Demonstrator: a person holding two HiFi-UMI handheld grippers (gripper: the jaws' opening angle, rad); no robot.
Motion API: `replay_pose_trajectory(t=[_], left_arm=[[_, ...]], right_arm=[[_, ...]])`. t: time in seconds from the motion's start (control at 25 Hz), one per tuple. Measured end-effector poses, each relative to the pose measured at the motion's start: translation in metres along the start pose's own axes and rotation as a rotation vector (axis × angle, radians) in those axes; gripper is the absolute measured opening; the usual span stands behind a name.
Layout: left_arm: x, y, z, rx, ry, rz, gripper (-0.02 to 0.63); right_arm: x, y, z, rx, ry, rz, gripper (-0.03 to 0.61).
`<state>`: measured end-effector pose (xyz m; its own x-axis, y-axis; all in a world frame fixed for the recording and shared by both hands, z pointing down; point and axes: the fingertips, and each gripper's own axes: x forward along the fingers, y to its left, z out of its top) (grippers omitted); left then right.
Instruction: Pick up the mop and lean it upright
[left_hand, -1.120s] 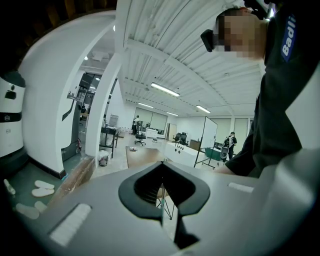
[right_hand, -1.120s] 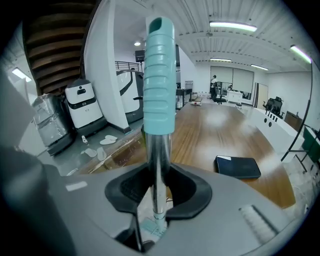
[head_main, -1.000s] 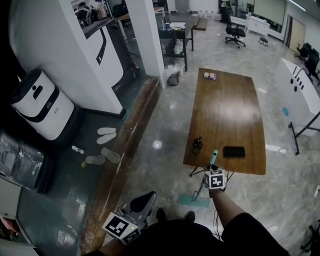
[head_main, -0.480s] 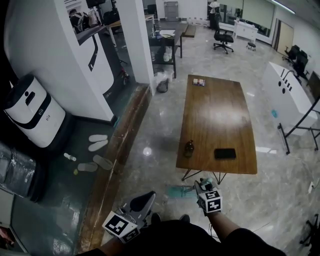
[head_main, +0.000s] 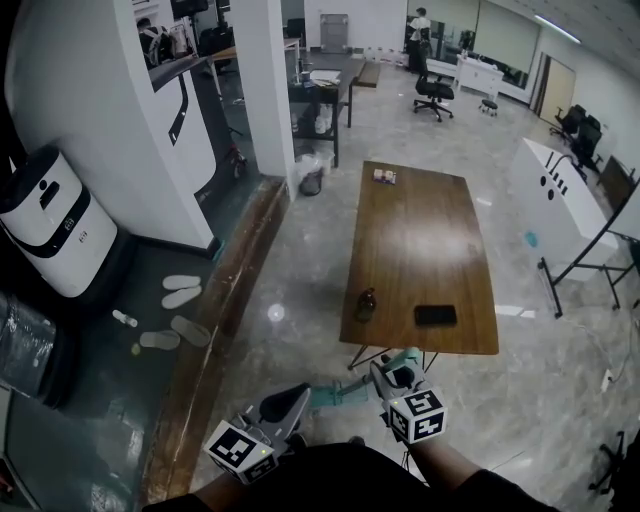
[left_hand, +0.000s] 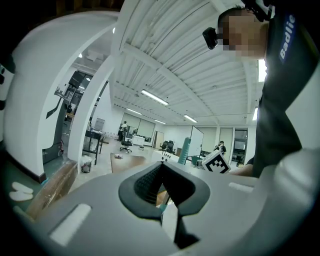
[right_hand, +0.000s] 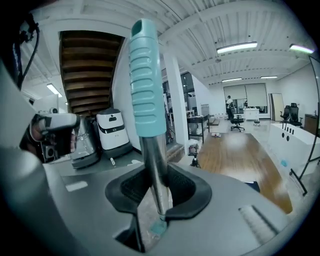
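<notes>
The mop has a teal grip (right_hand: 146, 80) on a metal shaft (right_hand: 157, 175). My right gripper (right_hand: 156, 172) is shut on that shaft just below the grip, and the grip stands up in front of its camera. In the head view the right gripper (head_main: 393, 380) is near the table's front edge, and the teal mop head (head_main: 335, 395) shows low to its left over the floor. My left gripper (head_main: 283, 402) hangs close to the body with its jaws shut on nothing. In the left gripper view (left_hand: 161, 167) the mop's grip (left_hand: 186, 150) is to the right.
A long wooden table (head_main: 420, 240) ahead carries a bottle (head_main: 366, 303), a phone (head_main: 435, 315) and a small box (head_main: 384, 176). A raised wooden step (head_main: 225, 305) runs along the left, with slippers (head_main: 181, 290), a white robot (head_main: 45, 225) and a pillar (head_main: 262, 90). A whiteboard (head_main: 555, 205) stands right.
My right gripper has risen with the mop handle and come nearer to me. The mop head has slid left across the floor. The left gripper has stayed where it was.
</notes>
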<state>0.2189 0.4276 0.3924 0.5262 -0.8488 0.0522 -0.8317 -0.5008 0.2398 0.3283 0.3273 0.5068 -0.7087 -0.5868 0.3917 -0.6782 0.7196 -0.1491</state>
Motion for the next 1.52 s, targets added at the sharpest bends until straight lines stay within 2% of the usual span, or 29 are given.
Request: replay_pose_trajectory(t=[0.12,0.32,0.56,0.76,0.92,1.24,1.36,1.52], left_arm=[[-0.004,0.004,-0.016,0.018,0.011,-0.002,0.018],[-0.006,0.006,-0.021,0.058,0.014,0.018,0.018],[-0.006,0.000,-0.009,0.071,0.032,0.050,0.018],[-0.008,0.001,-0.005,0.055,-0.006,0.075,0.018],[-0.016,0.009,-0.015,0.050,0.004,0.135,0.020],[-0.038,0.022,-0.006,0.061,0.002,0.306,0.020],[-0.050,0.035,-0.003,0.050,-0.010,0.360,0.020],[-0.062,0.063,0.005,0.047,-0.040,0.388,0.020]], right_arm=[[-0.005,0.021,0.013,-0.015,-0.017,0.035,0.101],[-0.017,0.058,0.029,-0.054,-0.054,0.120,0.100],[-0.022,0.084,0.038,-0.071,-0.071,0.212,0.098],[-0.021,0.099,0.039,-0.090,-0.062,0.293,0.098],[-0.018,0.111,0.041,-0.111,-0.061,0.366,0.098],[-0.001,0.128,0.059,-0.128,-0.109,0.492,0.098],[0.015,0.131,0.070,-0.132,-0.115,0.509,0.098],[0.038,0.135,0.086,-0.130,-0.113,0.500,0.097]])
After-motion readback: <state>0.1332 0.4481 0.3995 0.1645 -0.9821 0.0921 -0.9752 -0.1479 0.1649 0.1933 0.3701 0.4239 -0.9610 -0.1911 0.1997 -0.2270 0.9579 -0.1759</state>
